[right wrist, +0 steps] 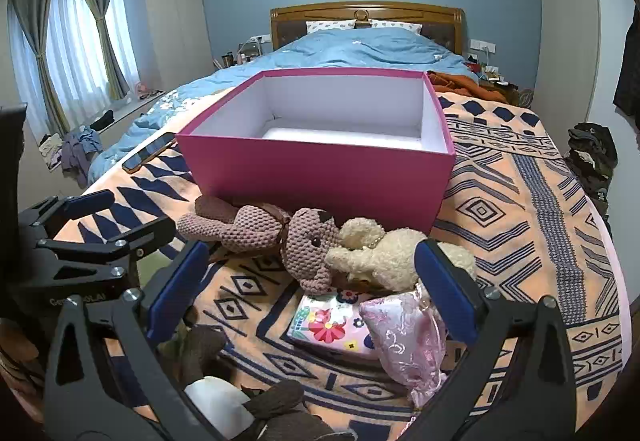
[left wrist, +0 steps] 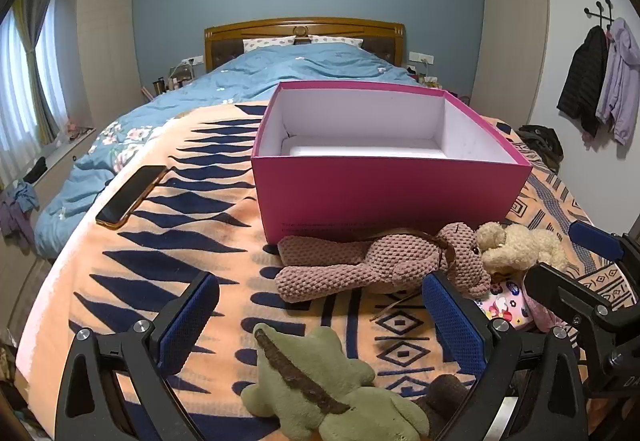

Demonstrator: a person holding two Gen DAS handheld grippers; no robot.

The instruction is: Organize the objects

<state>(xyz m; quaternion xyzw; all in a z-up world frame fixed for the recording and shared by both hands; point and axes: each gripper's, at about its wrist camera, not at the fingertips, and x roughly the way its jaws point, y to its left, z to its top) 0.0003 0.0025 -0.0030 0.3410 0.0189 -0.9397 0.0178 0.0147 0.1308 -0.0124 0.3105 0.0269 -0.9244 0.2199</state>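
Note:
An open pink box [left wrist: 384, 189] [right wrist: 320, 169] with a white inside stands empty on the patterned blanket. In front of it lie a brown knitted plush [left wrist: 372, 261] [right wrist: 260, 229] and a cream plush [left wrist: 520, 245] [right wrist: 384, 253]. A green plush [left wrist: 320, 381] lies between the open fingers of my left gripper [left wrist: 320, 305]. A flowered pink pack [right wrist: 332, 325] and a pink lace pouch [right wrist: 408, 341] lie between the open fingers of my right gripper [right wrist: 312, 277]. A dark brown and white plush [right wrist: 224, 393] lies at its near edge. Both grippers are empty.
A phone [left wrist: 128, 197] [right wrist: 150, 151] lies on the blanket left of the box. A blue duvet [left wrist: 280, 77] covers the far bed up to the wooden headboard [left wrist: 304, 29]. Coats [left wrist: 600, 81] hang on the right wall. Clothes [right wrist: 76, 149] lie on the floor at left.

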